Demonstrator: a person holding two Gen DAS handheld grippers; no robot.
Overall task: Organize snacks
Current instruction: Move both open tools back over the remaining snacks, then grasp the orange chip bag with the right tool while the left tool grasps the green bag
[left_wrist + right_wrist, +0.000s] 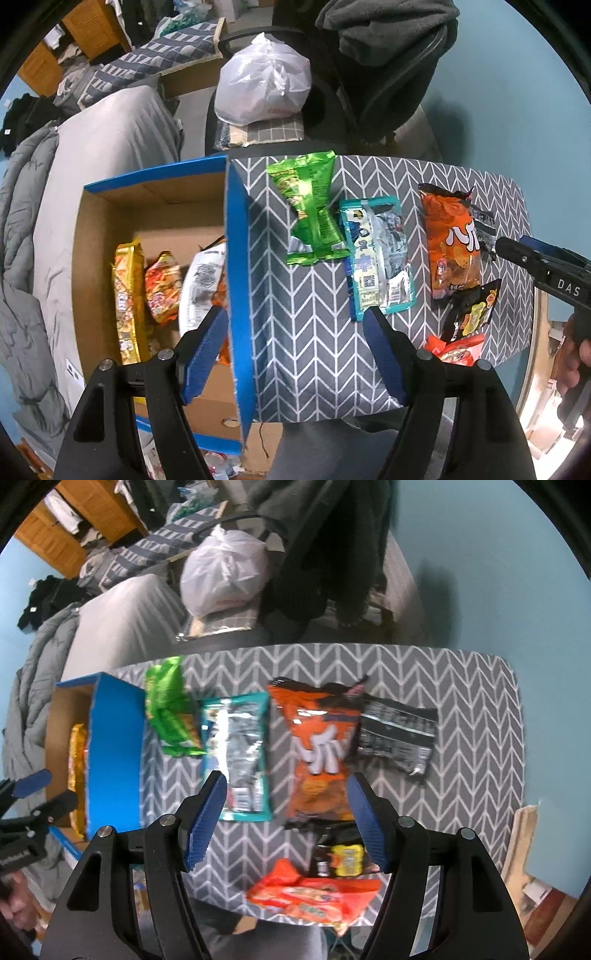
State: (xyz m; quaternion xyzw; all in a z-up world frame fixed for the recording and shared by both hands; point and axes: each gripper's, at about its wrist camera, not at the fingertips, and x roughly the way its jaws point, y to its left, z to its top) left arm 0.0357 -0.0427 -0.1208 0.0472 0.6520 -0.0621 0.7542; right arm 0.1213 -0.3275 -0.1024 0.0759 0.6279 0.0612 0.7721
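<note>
- Your left wrist camera looks almost straight down between its own two fingers, from above the blue edge where the cardboard box (155, 236) meets the table (314, 332).
- From there you see into the box on the picture's left and across the chevron cloth on its right.
- Your right wrist camera looks steeply down from above the table's near middle, tilted slightly toward the far edge.
- Both sit fairly near the tabletop.
- Both share the green bag (314, 210) (168, 705), the teal bag (378, 254) (240, 753), the orange bag (452, 240) (319, 746), and the white plastic bag (264, 79) (221, 572).
- Each camera catches the other gripper at its frame edge.
</note>
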